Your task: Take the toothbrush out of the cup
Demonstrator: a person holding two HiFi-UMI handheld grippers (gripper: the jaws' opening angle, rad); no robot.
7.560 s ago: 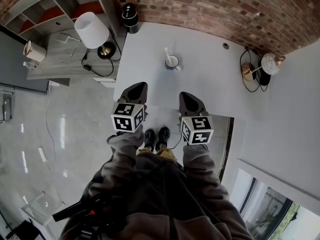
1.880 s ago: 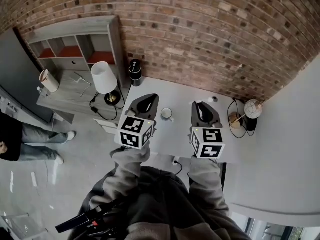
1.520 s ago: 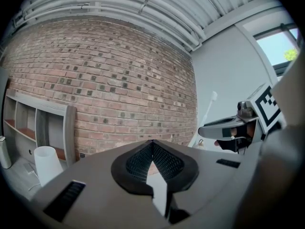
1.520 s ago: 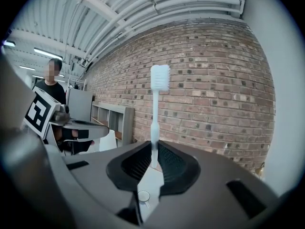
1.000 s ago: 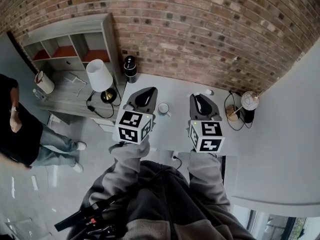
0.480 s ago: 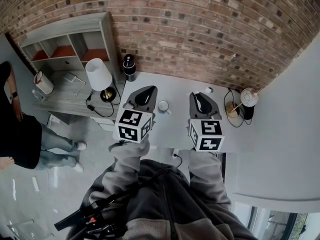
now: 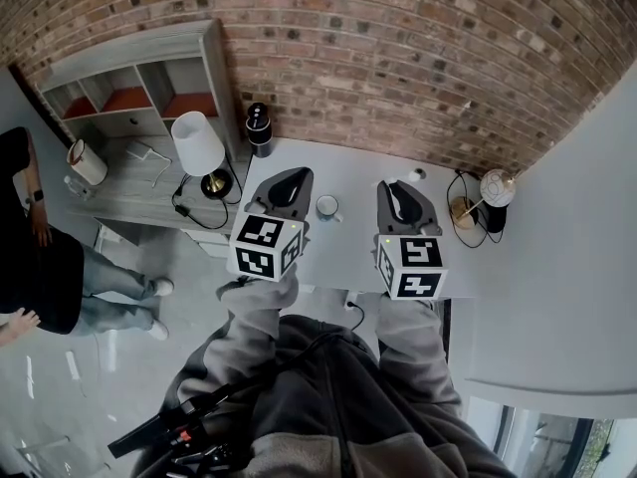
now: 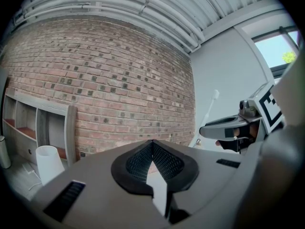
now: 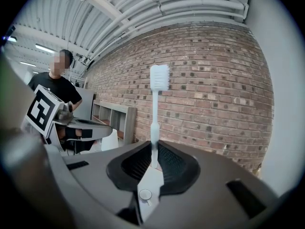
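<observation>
- Head view: the cup [image 7: 326, 206] on the bench [image 7: 360, 171], ahead between the grippers, is now empty; earlier it held the toothbrush.
- Left gripper view: left gripper [image 8: 152, 144] closed on nothing.
- Right gripper view: right gripper [image 9: 155, 149] clamps the toothbrush [image 9: 156, 104] upright; removal looks complete.

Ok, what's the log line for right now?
right gripper: shut on toothbrush, upright | left gripper: shut, empty | cup: on table

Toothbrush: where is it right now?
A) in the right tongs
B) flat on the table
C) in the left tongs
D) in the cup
A: the right gripper view shows the toothbrush upright, clamped in the right tongs. The left tongs are shut on nothing.
</observation>
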